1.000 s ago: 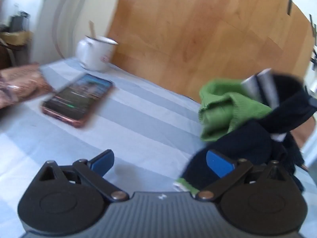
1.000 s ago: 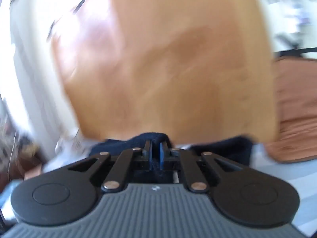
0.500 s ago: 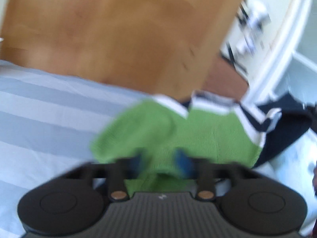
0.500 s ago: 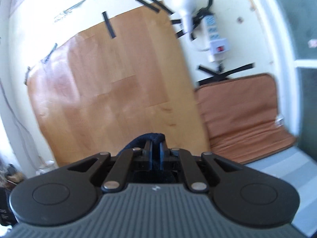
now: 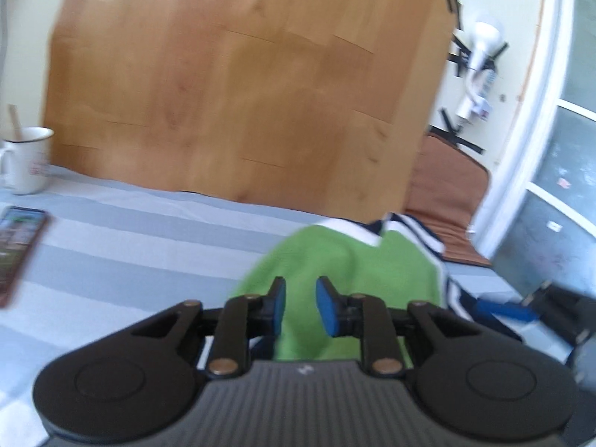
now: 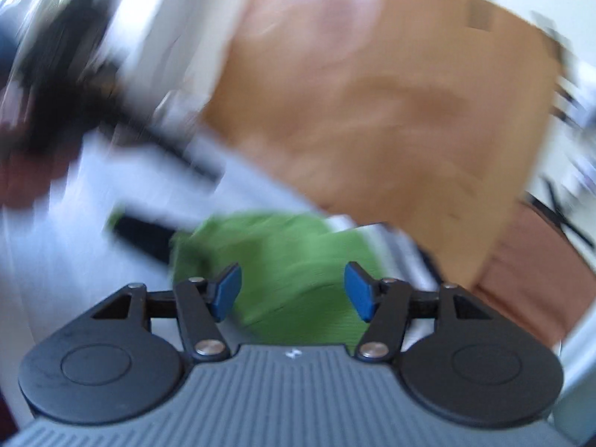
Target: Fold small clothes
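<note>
A small knitted garment point(image 5: 372, 260), green with white and navy stripes at its far edge, lies on the striped blue-grey cloth point(image 5: 149, 253). My left gripper point(image 5: 301, 307) hovers over its near edge with the jaws narrowly apart, a fold of green between the blue pads; whether they pinch it is unclear. In the blurred right wrist view the same garment point(image 6: 283, 257) lies just ahead of my right gripper point(image 6: 292, 288), whose jaws are wide open and empty. The right gripper also shows at the right edge of the left wrist view point(image 5: 529, 309).
A white mug point(image 5: 26, 165) with a stick in it stands at the far left. A phone point(image 5: 16, 242) lies face up near it. A wooden board point(image 5: 242, 93) leans against the wall behind. A brown cushion point(image 5: 447, 186) lies at the right by a door.
My right gripper was shut on dark cloth and is now open over the green garment. My left gripper swung right onto the garment and narrowed from wide open.
</note>
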Available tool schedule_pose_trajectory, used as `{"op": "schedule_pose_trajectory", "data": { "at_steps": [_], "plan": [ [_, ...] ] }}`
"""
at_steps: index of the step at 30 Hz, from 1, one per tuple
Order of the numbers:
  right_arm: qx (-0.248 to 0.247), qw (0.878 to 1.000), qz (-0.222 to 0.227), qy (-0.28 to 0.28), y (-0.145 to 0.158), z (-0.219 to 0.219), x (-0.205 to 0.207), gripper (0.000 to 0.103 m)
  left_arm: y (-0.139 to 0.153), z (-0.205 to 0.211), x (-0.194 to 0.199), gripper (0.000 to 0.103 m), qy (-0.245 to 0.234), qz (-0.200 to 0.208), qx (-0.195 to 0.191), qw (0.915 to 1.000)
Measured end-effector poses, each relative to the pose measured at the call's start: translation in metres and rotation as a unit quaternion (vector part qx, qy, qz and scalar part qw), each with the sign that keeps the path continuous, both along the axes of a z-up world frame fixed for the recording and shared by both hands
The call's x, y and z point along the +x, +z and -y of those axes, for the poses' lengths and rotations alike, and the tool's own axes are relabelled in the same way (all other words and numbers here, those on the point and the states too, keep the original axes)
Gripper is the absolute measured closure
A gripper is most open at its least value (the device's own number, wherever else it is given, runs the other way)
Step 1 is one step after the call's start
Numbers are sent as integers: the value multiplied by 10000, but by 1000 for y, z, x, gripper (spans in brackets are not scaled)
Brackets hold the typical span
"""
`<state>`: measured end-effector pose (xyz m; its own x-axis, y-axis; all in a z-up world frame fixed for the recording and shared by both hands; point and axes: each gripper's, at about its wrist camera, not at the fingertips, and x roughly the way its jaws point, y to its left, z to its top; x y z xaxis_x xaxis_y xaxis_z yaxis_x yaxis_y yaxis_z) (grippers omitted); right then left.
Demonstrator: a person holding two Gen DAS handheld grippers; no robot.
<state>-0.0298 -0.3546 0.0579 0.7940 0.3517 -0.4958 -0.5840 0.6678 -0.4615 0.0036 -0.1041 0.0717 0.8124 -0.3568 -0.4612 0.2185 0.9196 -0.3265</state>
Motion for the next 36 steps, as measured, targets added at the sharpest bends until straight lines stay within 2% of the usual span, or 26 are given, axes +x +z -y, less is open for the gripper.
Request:
{"op": "schedule_pose_trajectory", "data": {
  "at_steps": [2, 3, 4, 5, 6, 7, 8, 10, 12, 16, 20, 22, 23, 26, 27, 29, 30, 31, 32, 33, 34, 35, 36],
  "plan": [
    [-527, 9983, 242, 86, -25, -15, 9, 35, -4, -9, -5, 76, 127, -47, 96, 9999],
    [-760, 9963, 409, 39, -35, -19, 17, 38, -5, -10, -5, 73, 154, -80, 167, 9997],
    [-919, 9943, 540, -72, -41, -18, 24, 46, -8, -11, -6, 70, 155, -93, 254, 9995],
    [-926, 9941, 527, -192, -41, -14, 34, 77, -11, -12, -7, 68, 138, -82, 369, 9992],
    [-699, 9961, 408, -355, -34, -3, 41, 84, -15, -9, -10, 62, 135, -41, 528, 9985],
    [-300, 9977, 339, -514, -20, 9, 46, 84, -16, -4, -13, 51, 113, 32, 716, 9974],
    [63, 9975, 333, -625, -5, 20, 49, 85, -17, 2, -16, 45, 86, 132, 907, 9958],
    [514, 9931, 551, -900, 23, 39, 47, 85, -25, 16, -24, 30, -115, 436, 1325, 9902],
    [829, 9870, 771, -1139, 50, 59, 45, 86, -29, 37, -28, 28, -386, 683, 1760, 9813],
    [1210, 9758, 1010, -1517, 82, 86, 51, 86, -38, 78, -36, 27, -815, 1226, 2550, 9557],
    [1448, 9690, 1107, -1669, 81, 98, 51, 86, -46, 110, -42, 22, -1020, 1849, 3292, 9204],
    [1497, 9669, 1194, -1687, 82, 99, 48, 86, -49, 118, -37, 21, -1021, 2033, 3547, 9069],
    [1523, 9656, 1224, -1717, 81, 101, 41, 86, -49, 118, -33, 21, -1002, 2073, 3609, 9037],
    [1566, 9634, 1297, -1748, 83, 100, 37, 86, -53, 125, -16, 21, -978, 2028, 3699, 9014],
    [1582, 9627, 1325, -1750, 85, 101, 35, 86, -57, 130, -13, 21, -1026, 2010, 3789, 8975],
    [1591, 9610, 1436, -1747, 91, 100, 28, 86, -70, 143, -13, 23, -1124, 2132, 4051, 8820],
    [1621, 9597, 1500, -1738, 95, 101, 27, 87, -75, 150, -13, 27, -1120, 2215, 4183, 8737],
    [1659, 9574, 1589, -1748, 101, 102, 24, 87, -80, 155, -12, 37, -1074, 2260, 4279, 8685],
    [1702, 9545, 1699, -1762, 108, 103, 21, 89, -81, 158, -10, 45, -1023, 2226, 4287, 8696],
    [1733, 9515, 1812, -1783, 116, 105, 16, 90, -79, 156, -6, 71, -945, 2115, 4198, 8776],
    [1772, 9483, 1920, -1799, 125, 107, 12, 90, -75, 151, -1, 90, -859, 1953, 4025, 8902],
    [1799, 9466, 1982, -1800, 132, 109, 8, 90, -69, 144, 1, 90, -749, 1854, 3813, 9026],
    [1806, 9454, 2030, -1797, 140, 112, 4, 90, -59, 134, 1, 90, -565, 1920, 3619, 9105]
  ]
}}
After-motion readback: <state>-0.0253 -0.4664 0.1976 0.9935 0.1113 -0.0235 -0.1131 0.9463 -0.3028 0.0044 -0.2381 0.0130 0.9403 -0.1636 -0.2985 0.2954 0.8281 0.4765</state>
